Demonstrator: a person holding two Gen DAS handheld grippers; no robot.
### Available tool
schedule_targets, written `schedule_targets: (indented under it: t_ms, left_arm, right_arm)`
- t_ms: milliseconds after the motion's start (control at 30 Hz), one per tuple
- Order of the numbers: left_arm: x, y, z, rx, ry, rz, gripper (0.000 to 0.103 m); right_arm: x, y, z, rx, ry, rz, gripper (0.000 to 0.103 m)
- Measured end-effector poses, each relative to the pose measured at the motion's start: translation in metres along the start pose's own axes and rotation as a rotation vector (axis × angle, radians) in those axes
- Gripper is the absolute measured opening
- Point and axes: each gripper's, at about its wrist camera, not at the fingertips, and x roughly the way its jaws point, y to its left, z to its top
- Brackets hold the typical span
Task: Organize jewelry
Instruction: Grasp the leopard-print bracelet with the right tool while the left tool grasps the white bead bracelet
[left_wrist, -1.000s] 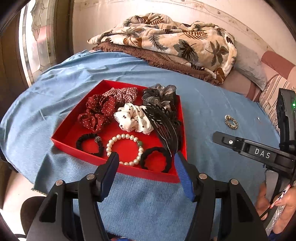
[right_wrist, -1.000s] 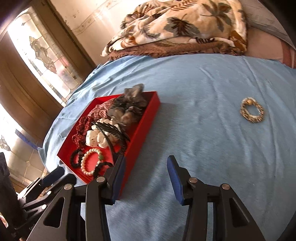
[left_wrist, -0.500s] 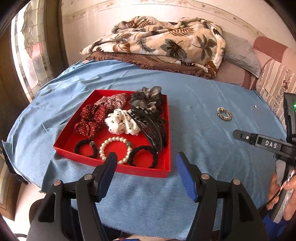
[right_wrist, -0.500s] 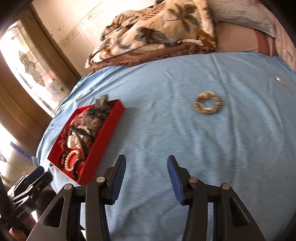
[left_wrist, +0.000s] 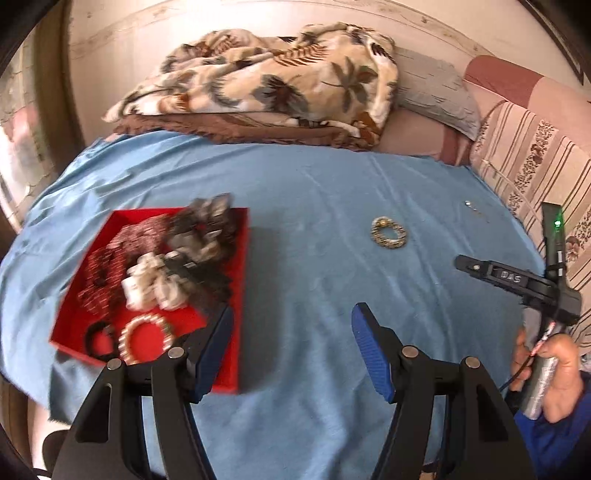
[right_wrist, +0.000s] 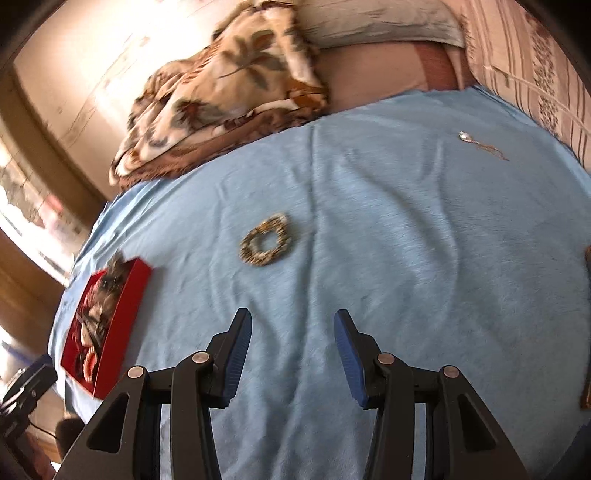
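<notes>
A: Jewelry first. Where does it lie?

B: Most of it sits in the red tray (left_wrist: 242, 295) at the left of the blue cloth (left_wrist: 314, 295): scrunchies (left_wrist: 151, 284), a black comb (left_wrist: 199, 277), a pearl bracelet (left_wrist: 146, 338), black hair ties (left_wrist: 98, 339). The view is blurred there, so I cannot tell finer detail.

A: Anything outside the tray?

B: Yes, 2 things. A gold beaded ring-shaped piece (right_wrist: 266, 244) lies flat on bare cloth, well apart from the tray. A small silver item with a thin chain (right_wrist: 480, 144) lies farther off, near the striped cushion (right_wrist: 535, 55).

A: The fingers?

B: The left gripper (left_wrist: 291, 347) stands with its blue pads wide apart, nothing between them; its left finger overlaps the tray's near corner in the picture. The right gripper (right_wrist: 292, 354) has a narrower gap, also nothing in it, over bare cloth with the gold piece beyond its tips.

A: And the person?

B: A hand (left_wrist: 550, 373) grips the right tool's handle at the left camera's right edge. A leaf-print blanket (left_wrist: 266, 88) is heaped behind.
</notes>
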Motion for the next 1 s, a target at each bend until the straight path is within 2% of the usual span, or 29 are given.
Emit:
schedule_targets:
  t_ms: [167,300,400,467,500,533,567,700,800,1000]
  left_arm:
    - [0.024,-0.018,0.008,0.001,0.036,-0.018,0.065]
    - [0.042,-0.023,0.005,0.004,0.080,-0.017,0.065]
    - [0.053,-0.021,0.004,-0.003,0.107,-0.007,0.065]
    - [0.058,-0.020,0.004,-0.010,0.113,-0.001,0.065]
    - [0.061,-0.019,0.006,-0.014,0.115,0.004,0.065]
    - [0.063,-0.018,0.008,-0.018,0.117,0.008,0.065]
    - [0.065,-0.018,0.010,-0.021,0.118,0.009,0.065]
    - [0.074,-0.018,0.021,-0.031,0.115,0.000,0.065]
    - [0.084,-0.023,0.031,-0.028,0.116,-0.005,0.065]
    - [0.120,-0.045,0.056,0.033,0.121,-0.015,0.065]
  right_arm:
    - [0.025,0.007,0.021,-0.064,0.014,0.027,0.050]
    - [0.056,0.017,0.039,-0.104,0.035,0.046,0.044]
    - [0.084,0.024,0.049,-0.132,0.063,0.029,0.042]
    - [0.096,0.025,0.051,-0.141,0.079,0.021,0.035]
    - [0.104,0.026,0.053,-0.144,0.090,0.019,0.026]
    - [0.108,0.026,0.053,-0.142,0.098,0.022,0.012]
    - [0.110,0.026,0.054,-0.138,0.101,0.027,0.008]
    - [0.100,0.025,0.059,-0.124,0.085,0.052,0.006]
    - [0.080,0.023,0.061,-0.143,0.069,0.008,0.006]
    - [0.052,0.007,0.052,-0.232,0.101,-0.170,0.008]
